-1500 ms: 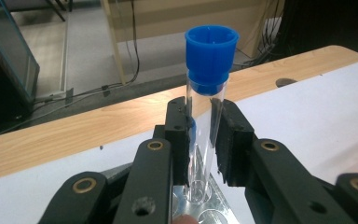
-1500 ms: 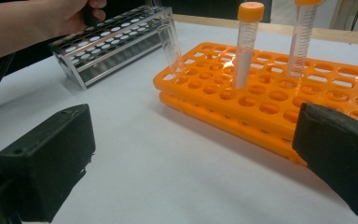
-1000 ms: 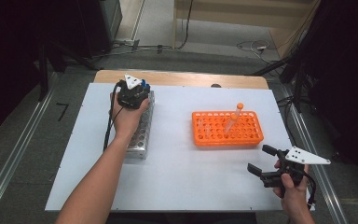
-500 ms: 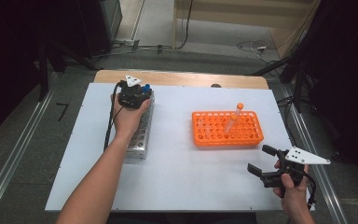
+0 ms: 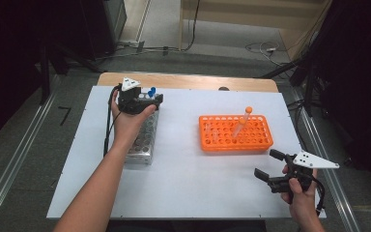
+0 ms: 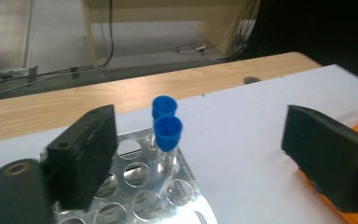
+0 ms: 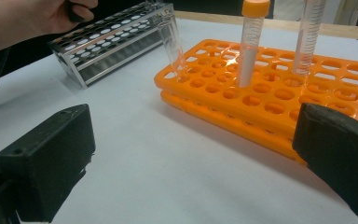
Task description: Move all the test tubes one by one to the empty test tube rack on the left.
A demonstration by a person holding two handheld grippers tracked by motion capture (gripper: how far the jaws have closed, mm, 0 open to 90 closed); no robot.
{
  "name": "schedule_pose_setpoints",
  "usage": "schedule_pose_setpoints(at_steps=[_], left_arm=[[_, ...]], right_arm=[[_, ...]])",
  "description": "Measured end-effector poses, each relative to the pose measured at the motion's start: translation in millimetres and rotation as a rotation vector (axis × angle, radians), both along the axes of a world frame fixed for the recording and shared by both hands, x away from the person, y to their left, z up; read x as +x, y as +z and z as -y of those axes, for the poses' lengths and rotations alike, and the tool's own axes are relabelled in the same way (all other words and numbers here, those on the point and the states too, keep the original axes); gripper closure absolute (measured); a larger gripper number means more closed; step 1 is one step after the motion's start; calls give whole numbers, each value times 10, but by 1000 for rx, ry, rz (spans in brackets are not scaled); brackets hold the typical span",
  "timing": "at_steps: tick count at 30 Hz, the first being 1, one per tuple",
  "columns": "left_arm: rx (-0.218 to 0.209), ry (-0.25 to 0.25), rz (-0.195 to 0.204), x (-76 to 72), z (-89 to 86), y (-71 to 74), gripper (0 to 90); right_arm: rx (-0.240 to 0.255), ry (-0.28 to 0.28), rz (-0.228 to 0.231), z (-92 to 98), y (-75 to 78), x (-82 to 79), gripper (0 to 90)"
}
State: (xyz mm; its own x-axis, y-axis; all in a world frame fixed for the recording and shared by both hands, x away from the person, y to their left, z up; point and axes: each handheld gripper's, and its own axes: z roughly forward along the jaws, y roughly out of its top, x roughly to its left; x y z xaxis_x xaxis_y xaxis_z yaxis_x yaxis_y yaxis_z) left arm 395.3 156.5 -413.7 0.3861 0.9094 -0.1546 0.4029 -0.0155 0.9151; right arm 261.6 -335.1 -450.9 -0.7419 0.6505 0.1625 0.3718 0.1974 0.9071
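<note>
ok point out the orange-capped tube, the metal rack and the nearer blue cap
orange-capped tube (image 7: 251,42), right gripper view, on its clear body
metal rack (image 5: 142,140), high view, on its holed top
nearer blue cap (image 6: 168,132), left gripper view, on the cap's side

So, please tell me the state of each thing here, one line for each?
Left hand-held gripper: open, holds nothing.
Right hand-held gripper: open, holds nothing.
Blue-capped tubes: capped, upright in the metal rack.
Orange-capped tube: capped, in the orange rack.
Clear tubes: uncapped, in the orange rack.

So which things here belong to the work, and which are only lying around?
In use:
- metal rack
- blue-capped tubes
- orange rack
- orange-capped tube
- left gripper, open
- right gripper, open

Only around:
- floor cables
- wooden board
</note>
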Motion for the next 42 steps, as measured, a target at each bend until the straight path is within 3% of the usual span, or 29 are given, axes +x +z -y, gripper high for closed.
schedule_pose_setpoints(at_steps=[4,12,21,30,42], left_arm=[[-11,-40,8,-154,-10,15,0],[-35,-105,44,-499,-33,30,0],[-48,-157,64,-863,-33,23,0],[-47,-200,82,-1203,-6,-50,0],[-59,-236,95,-1509,22,-159,0]], right_arm=[[6,-1,-1,-19,14,27,0],[12,-30,-5,-38,48,143,0],[22,-93,-12,-12,90,392,0],[12,-158,-34,-41,63,726,105],[-81,-213,-67,-238,10,1049,272]])
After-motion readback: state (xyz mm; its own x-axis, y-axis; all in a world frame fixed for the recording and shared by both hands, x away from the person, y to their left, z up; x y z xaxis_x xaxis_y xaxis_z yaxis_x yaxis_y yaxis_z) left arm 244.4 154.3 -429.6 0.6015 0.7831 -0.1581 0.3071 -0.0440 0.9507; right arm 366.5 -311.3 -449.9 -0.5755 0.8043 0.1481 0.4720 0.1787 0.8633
